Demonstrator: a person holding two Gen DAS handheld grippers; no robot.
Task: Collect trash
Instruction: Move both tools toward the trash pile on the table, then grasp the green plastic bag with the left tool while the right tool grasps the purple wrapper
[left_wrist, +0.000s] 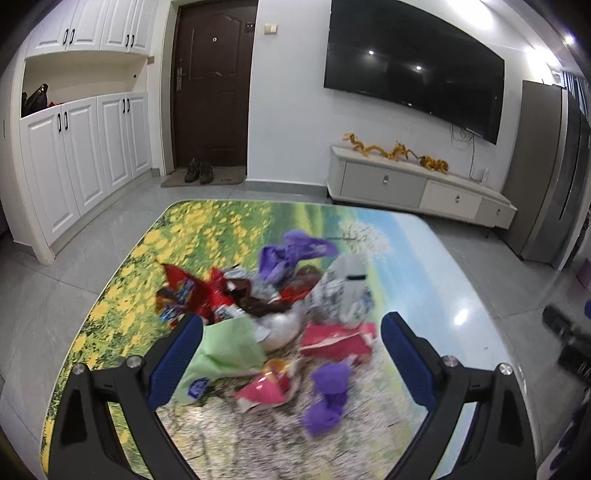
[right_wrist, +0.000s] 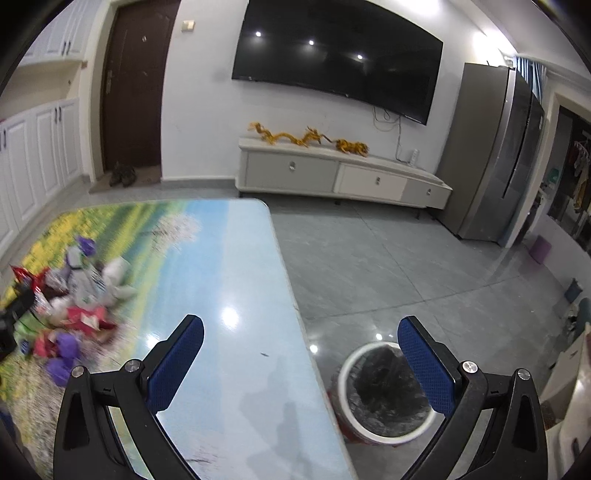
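A pile of crumpled wrappers (left_wrist: 266, 295) lies on the table (left_wrist: 454, 280) with a landscape print; it holds red, purple, green, pink and white pieces. My left gripper (left_wrist: 291, 325) is open and empty, hovering over the near side of the pile, above a green wrapper (left_wrist: 225, 350) and a purple wad (left_wrist: 328, 395). My right gripper (right_wrist: 301, 330) is open and empty, over the table's right edge. A round white bin (right_wrist: 384, 391) with a dark liner stands on the floor just right of the table. The pile also shows in the right wrist view (right_wrist: 70, 306).
A white TV cabinet (right_wrist: 332, 177) stands against the far wall under a wall TV (right_wrist: 336, 55). A grey fridge (right_wrist: 491, 147) is at the right. White cupboards (left_wrist: 85, 155) and a dark door (left_wrist: 210, 85) are at the left. Tiled floor surrounds the table.
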